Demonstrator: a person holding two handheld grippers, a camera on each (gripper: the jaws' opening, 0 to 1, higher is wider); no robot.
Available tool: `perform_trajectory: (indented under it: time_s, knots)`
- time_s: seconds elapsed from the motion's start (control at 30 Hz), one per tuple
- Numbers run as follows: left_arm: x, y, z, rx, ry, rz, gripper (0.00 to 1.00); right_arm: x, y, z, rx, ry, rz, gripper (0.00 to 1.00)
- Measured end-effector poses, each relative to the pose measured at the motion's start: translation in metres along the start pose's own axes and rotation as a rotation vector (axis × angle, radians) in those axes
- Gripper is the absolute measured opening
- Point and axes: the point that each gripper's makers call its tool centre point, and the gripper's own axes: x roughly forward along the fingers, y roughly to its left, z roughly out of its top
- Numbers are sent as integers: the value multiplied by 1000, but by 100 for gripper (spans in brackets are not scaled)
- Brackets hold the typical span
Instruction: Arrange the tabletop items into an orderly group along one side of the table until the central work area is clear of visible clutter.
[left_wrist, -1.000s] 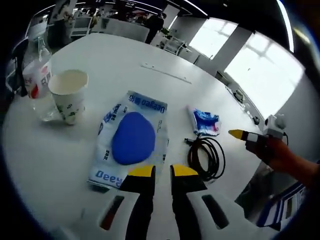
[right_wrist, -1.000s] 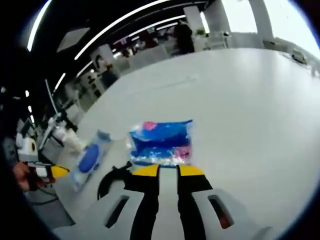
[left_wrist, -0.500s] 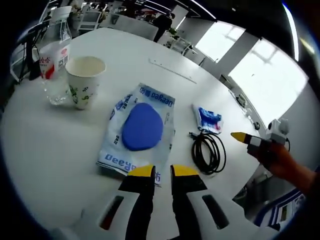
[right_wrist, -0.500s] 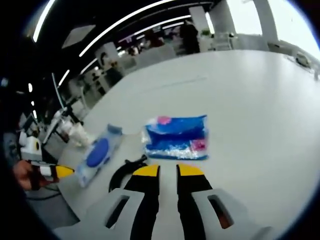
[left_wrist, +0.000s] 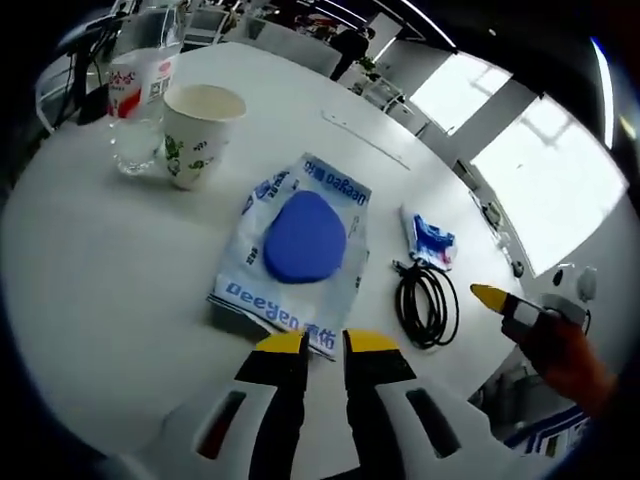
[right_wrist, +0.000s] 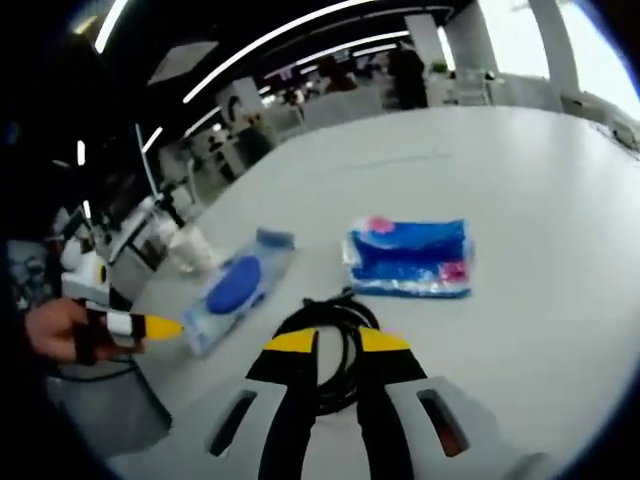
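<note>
Left gripper jaws narrow, empty — pulled back since before, tips now just short of the blue-pad packet. Right gripper narrow, empty, shifted over the black cable coil; blue wipes pack beyond. Paper cup and water bottle far on the tabletop.
</note>
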Motion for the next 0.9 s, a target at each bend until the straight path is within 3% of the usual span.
perform_trajectory:
  time_s: [0.27,0.9]
  knots:
    - [-1,12,-3,-53,0,35,12,-11,20,-11,-6,5,30,13]
    - [-4,14,-12,-93,29,70,16,-22,23,-32,45,21,18,13]
